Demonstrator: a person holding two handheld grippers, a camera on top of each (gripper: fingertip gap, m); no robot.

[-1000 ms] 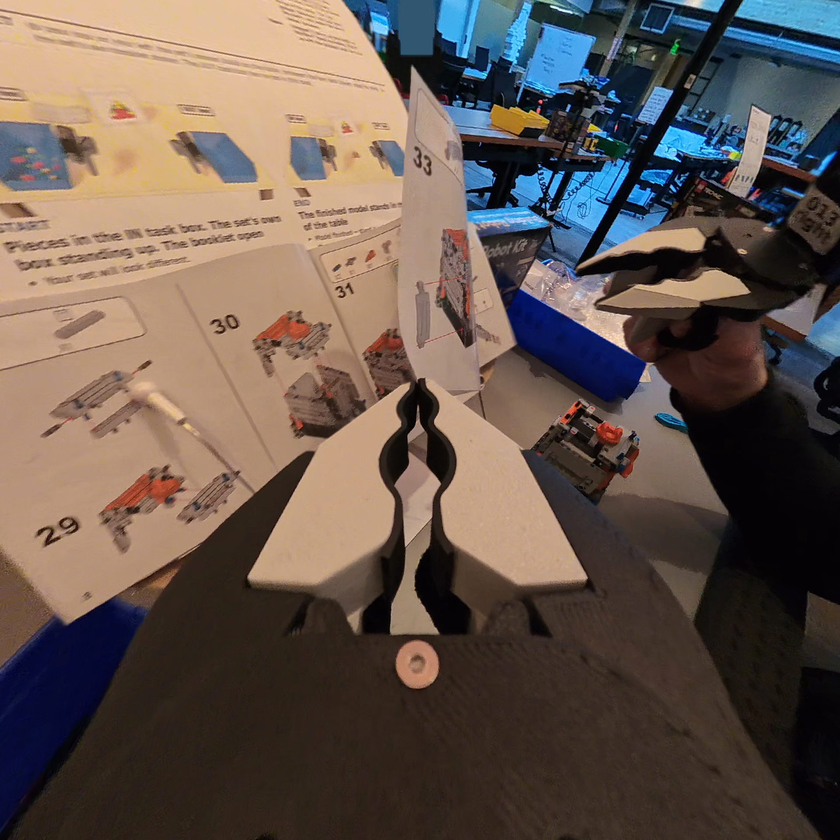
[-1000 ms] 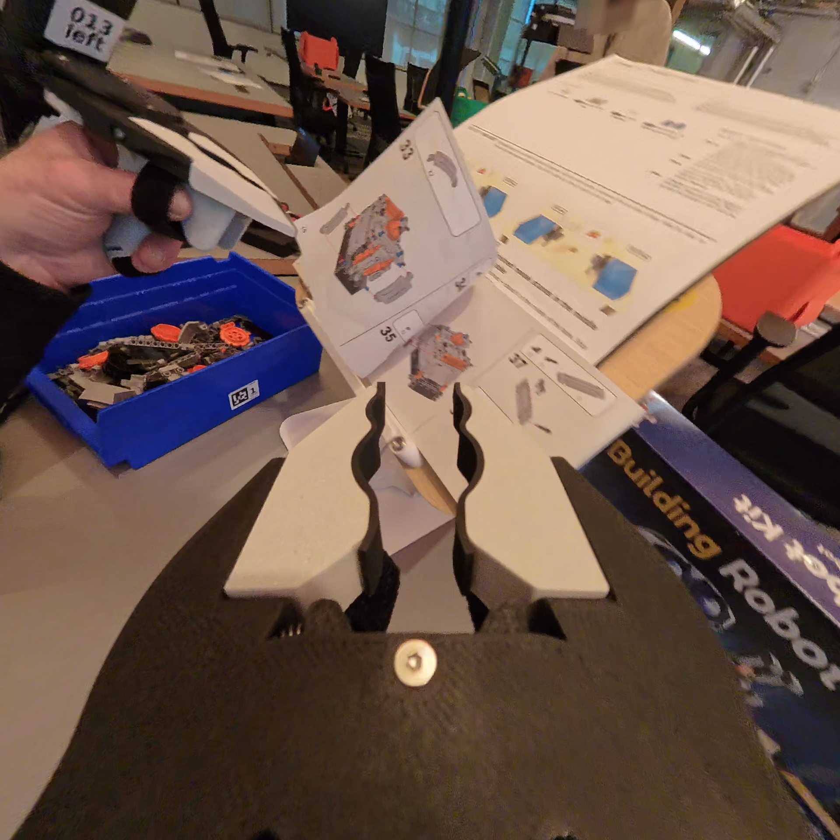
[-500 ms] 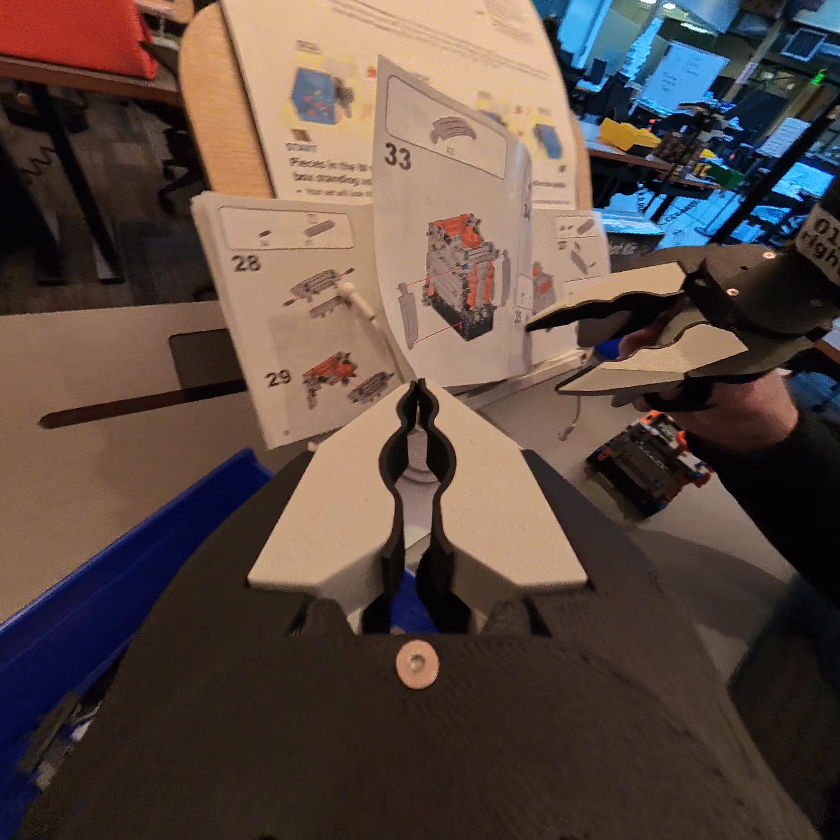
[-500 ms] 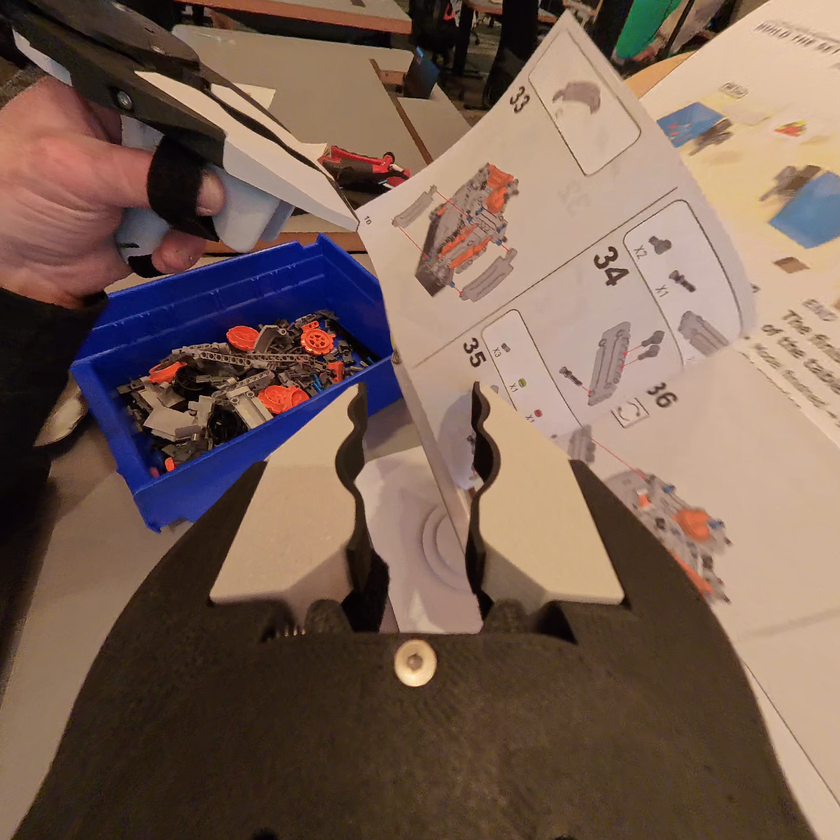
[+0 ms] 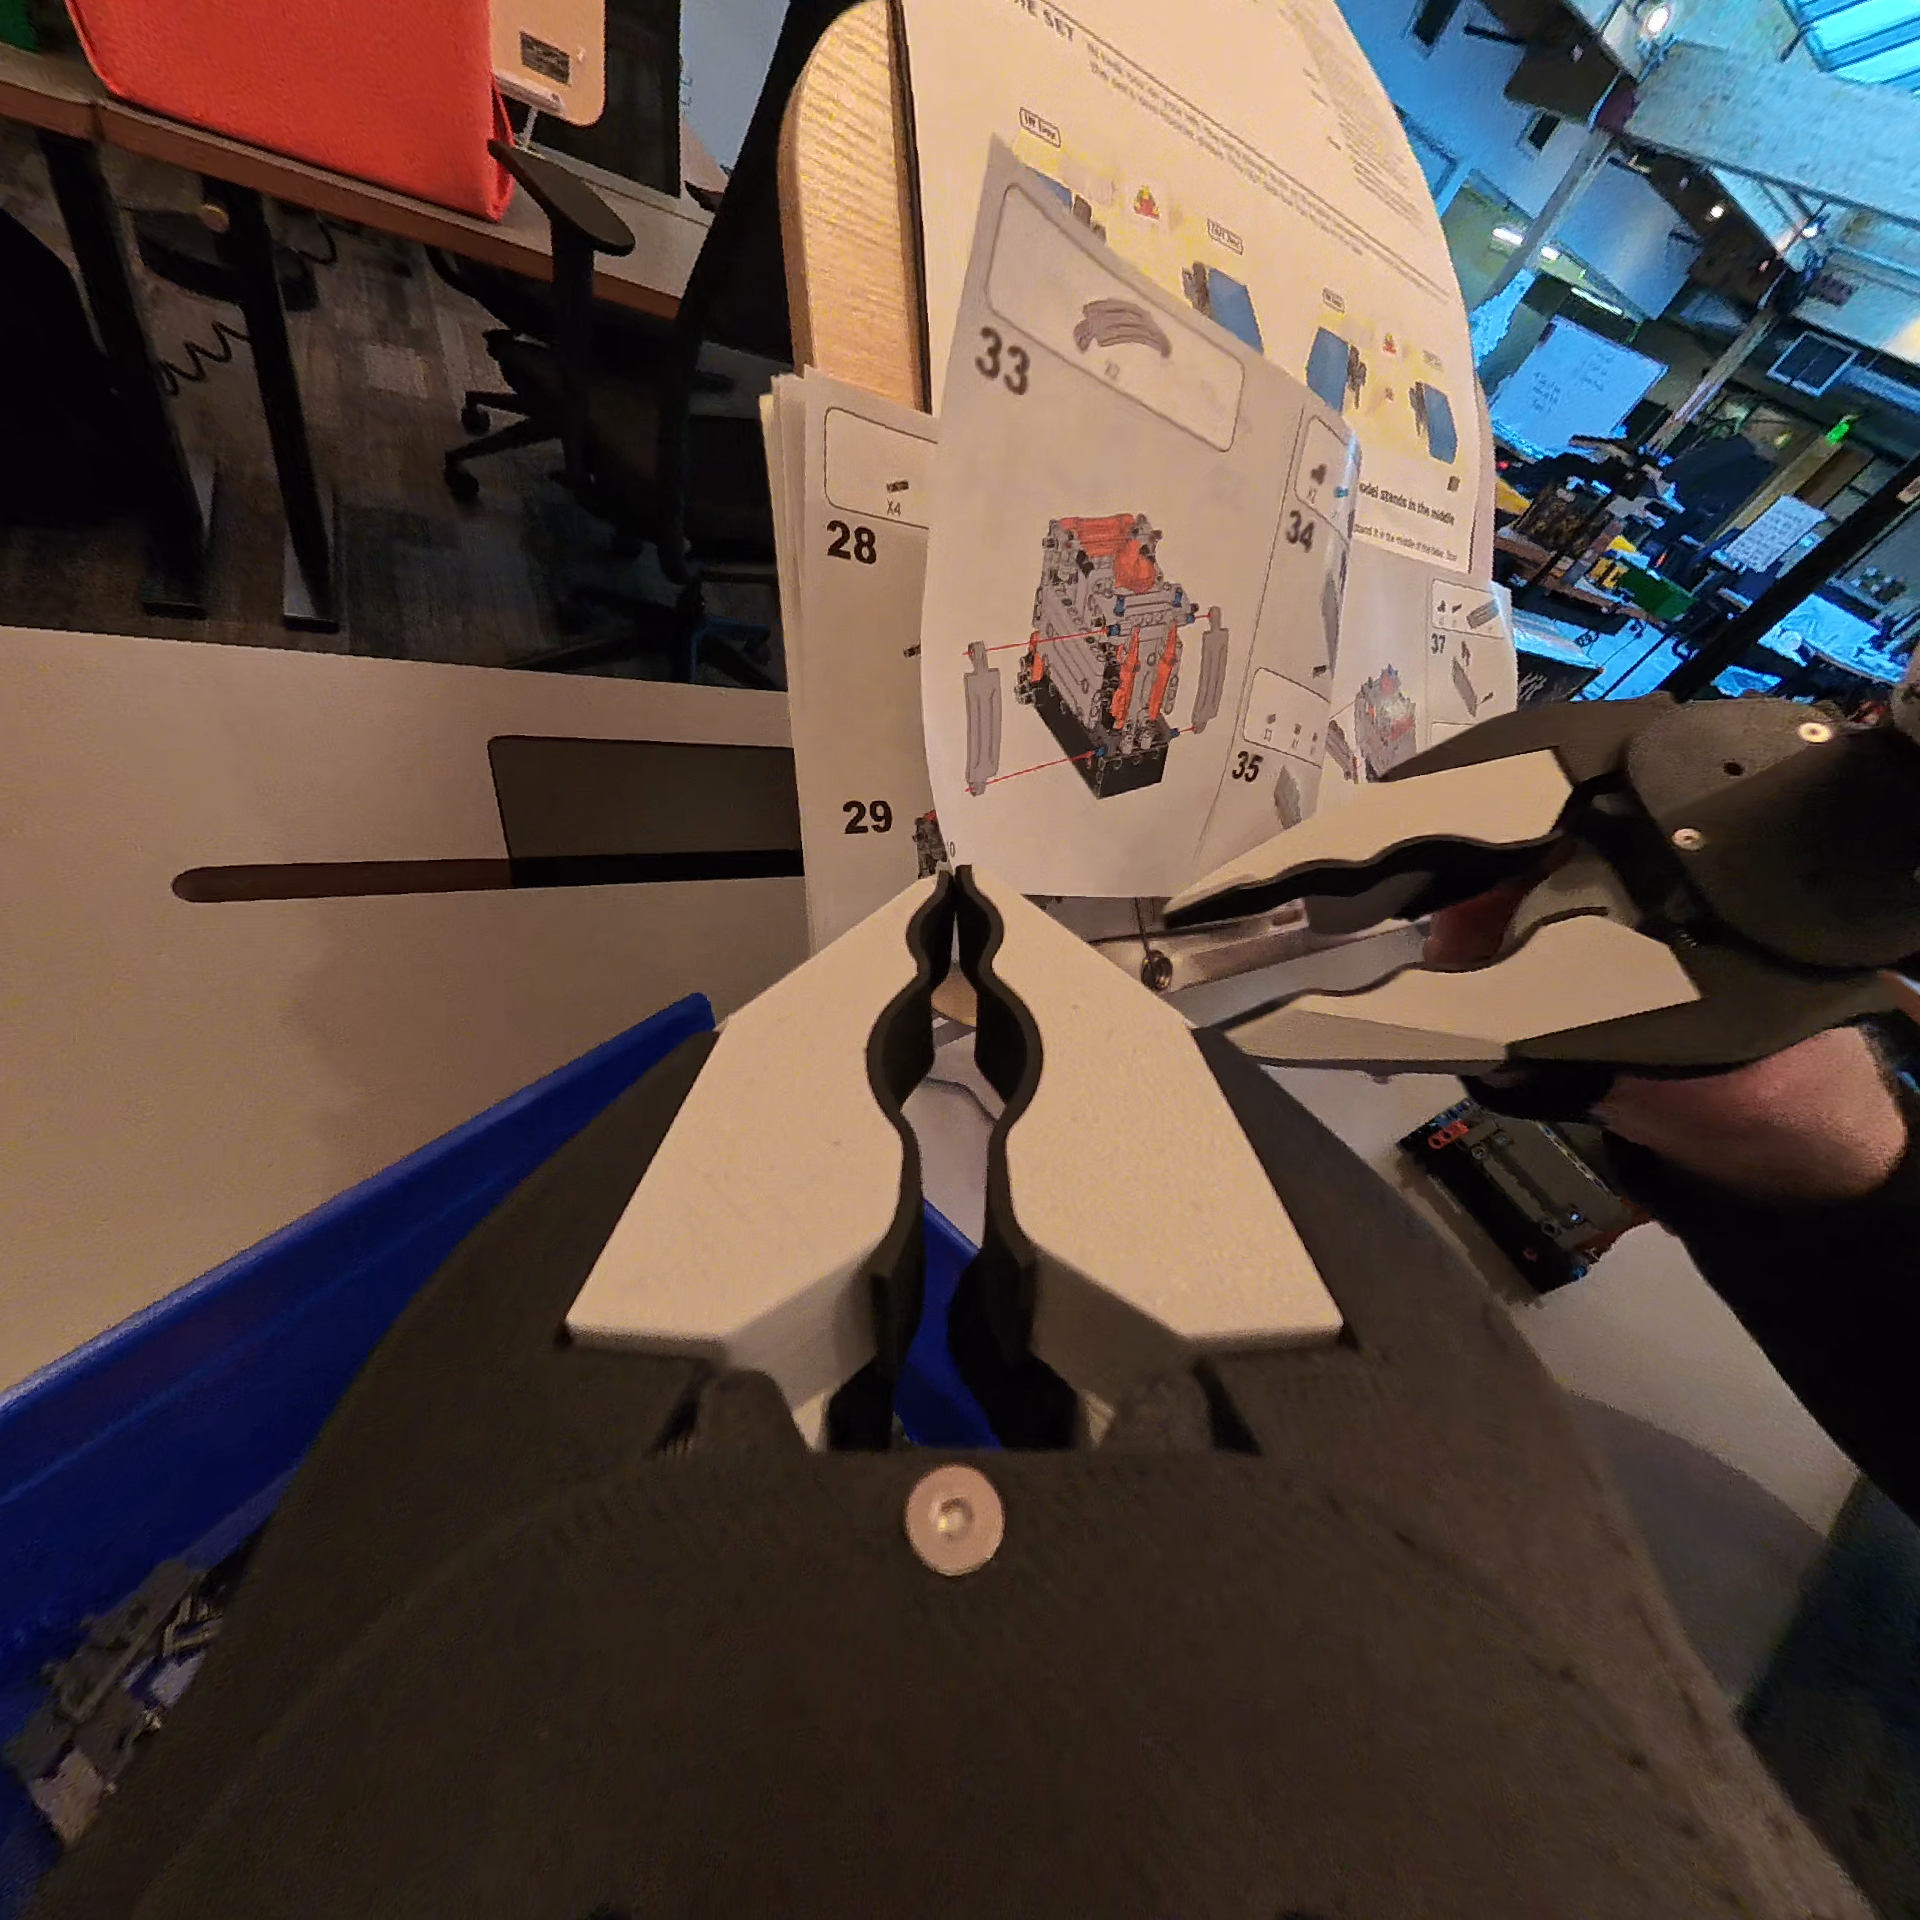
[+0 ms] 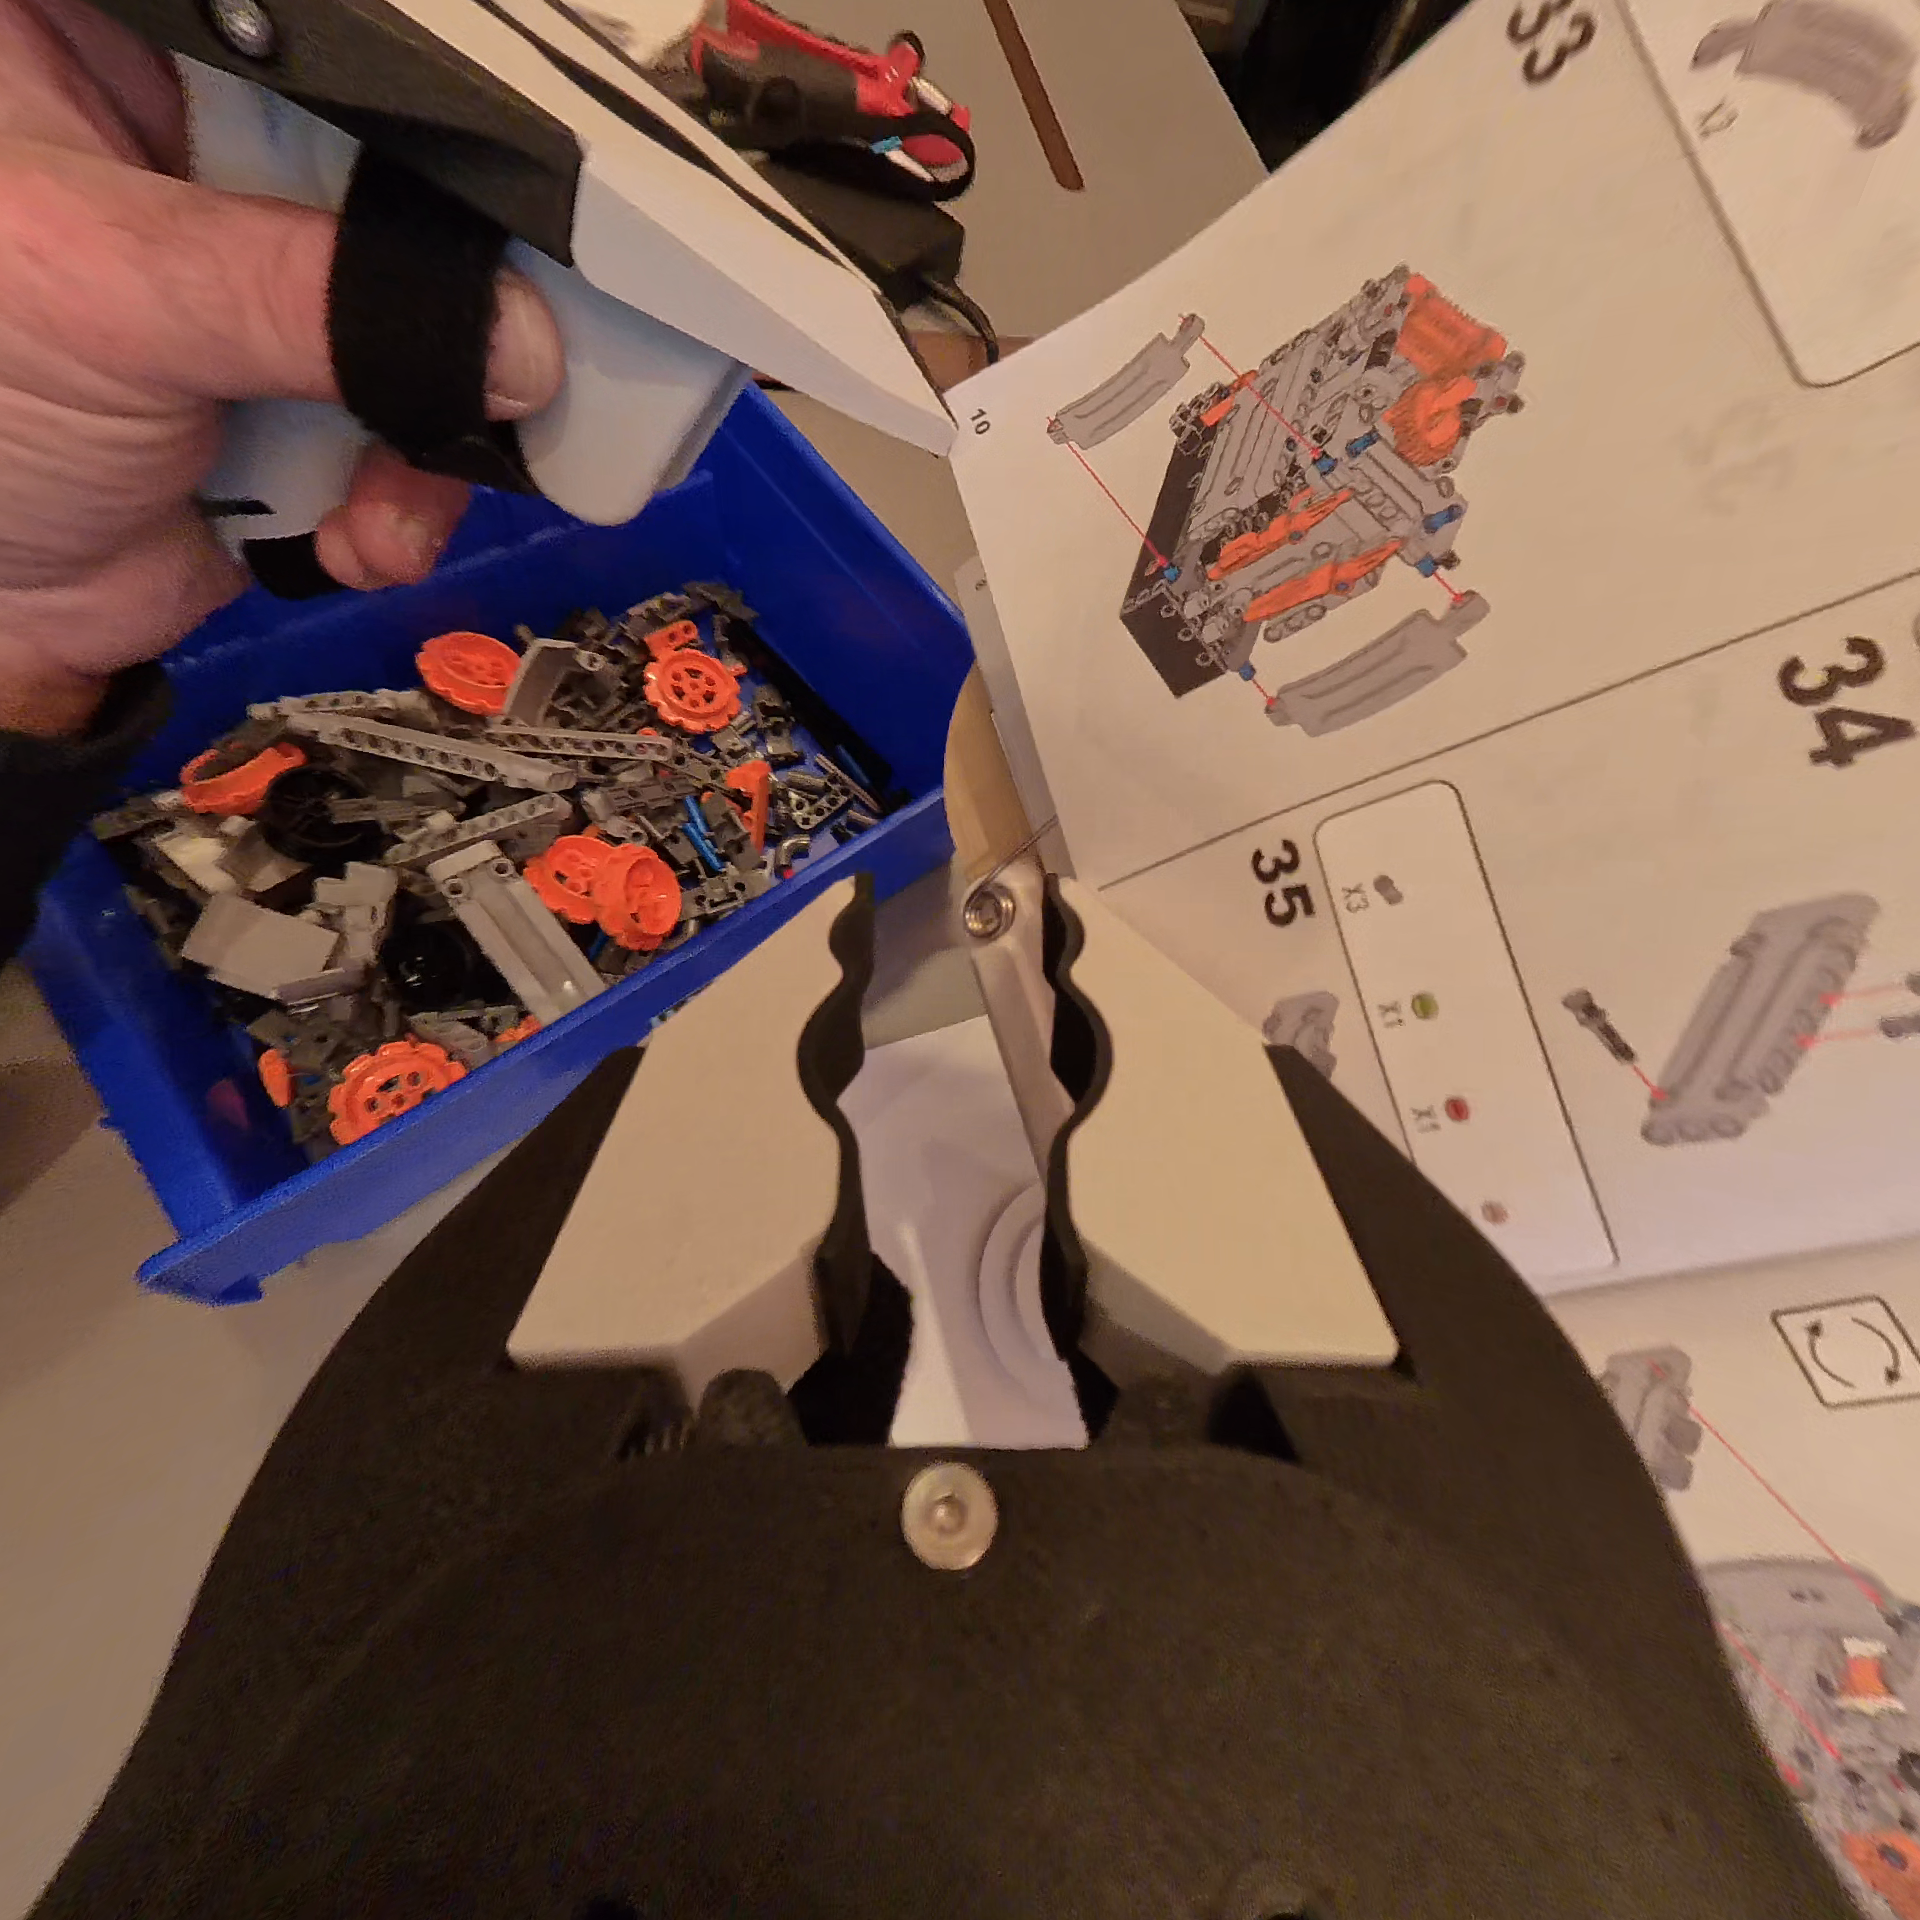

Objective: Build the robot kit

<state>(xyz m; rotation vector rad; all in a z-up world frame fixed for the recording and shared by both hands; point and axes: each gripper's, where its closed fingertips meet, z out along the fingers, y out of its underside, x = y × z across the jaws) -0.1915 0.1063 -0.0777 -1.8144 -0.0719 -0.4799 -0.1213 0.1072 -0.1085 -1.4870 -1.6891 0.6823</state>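
Two handheld grippers meet at an open instruction booklet (image 5: 1091, 644) propped upright on a grey table (image 5: 312, 1039); the left gripper (image 5: 954, 883) has its grey fingers (image 5: 790, 1122) pressed together at the tips, and from its own camera it cannot be told whether the lower edge of the raised page lies between them; in the right wrist view the left gripper's tip (image 6: 925, 416) meets the corner of that same page, which stands lifted away from the pages behind it; the right gripper (image 6: 956, 904) is spread apart, gripping nothing, with a metal clip arm (image 6: 1013, 997) of the booklet's stand lying between its fingers (image 6: 1195, 1122) just beside the right-hand one, above a pale round base (image 6: 997, 1278); seen from the left wrist, the right gripper (image 5: 1195, 971) reaches in from the right with its jaws parted, held by a hand (image 5: 1756, 1132) in a dark sleeve, its tips near the bottom of the booklet; behind the booklet stands a tall printed sheet (image 5: 1195, 156) on a wooden board (image 5: 847, 197); a blue bin (image 6: 810, 540) sits on the table just left of the booklet, filled with loose building pieces (image 6: 468, 831), grey and black beams mixed with orange gear wheels; the hand (image 6: 156, 343) holding the left gripper hovers over the bin's far end; a partly built model (image 5: 1507, 1195) in black with orange parts rests on the table below the right gripper.
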